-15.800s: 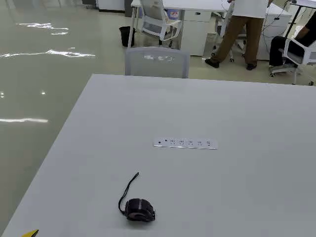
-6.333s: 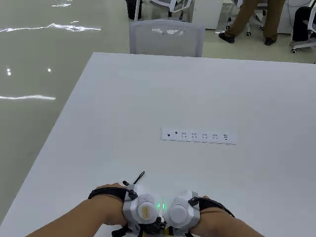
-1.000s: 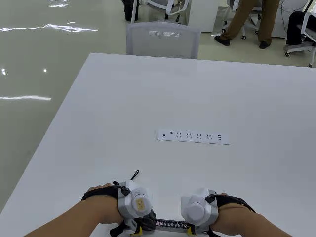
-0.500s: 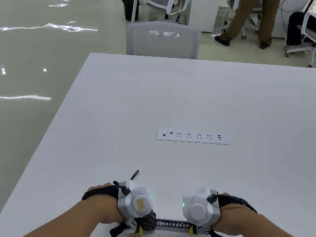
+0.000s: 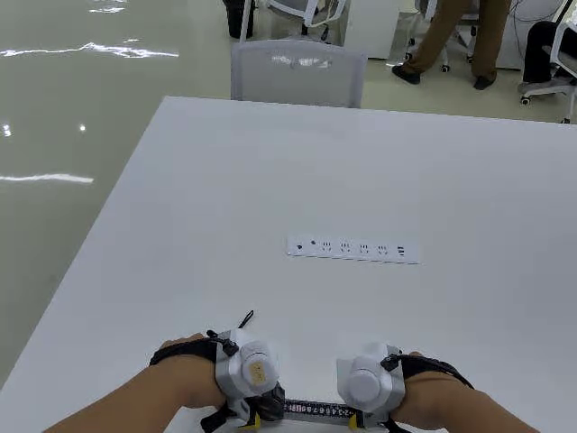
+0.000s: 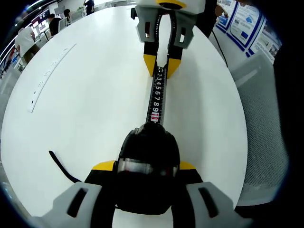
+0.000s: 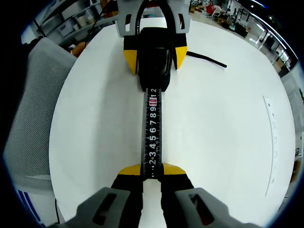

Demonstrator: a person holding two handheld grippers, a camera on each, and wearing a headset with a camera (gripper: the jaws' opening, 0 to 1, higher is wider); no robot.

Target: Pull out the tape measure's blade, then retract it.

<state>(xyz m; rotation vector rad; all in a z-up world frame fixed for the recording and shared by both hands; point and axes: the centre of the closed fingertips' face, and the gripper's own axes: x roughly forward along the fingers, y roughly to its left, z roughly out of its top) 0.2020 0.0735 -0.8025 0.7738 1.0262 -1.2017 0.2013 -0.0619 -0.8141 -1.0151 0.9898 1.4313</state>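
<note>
At the 6 o'clock edge of the desk (image 5: 361, 162), the left hand (image 5: 185, 365) and right hand (image 5: 433, 392) lie low with their backs up and wrists turned inward, so the grippers face each other. The left gripper (image 6: 145, 166) has its fingers closed snugly on the black tape measure case (image 7: 156, 61), and the right gripper (image 7: 152, 170), at 3 o'clock from it, pinches the tip of the blade (image 7: 152, 128). The blade runs out short and straight between them, and the case's strap (image 5: 243, 320) trails toward 12 o'clock. Farther out at 12 o'clock lies a white power strip (image 5: 353, 248), with a grey chair (image 5: 297, 72) past the far edge.
</note>
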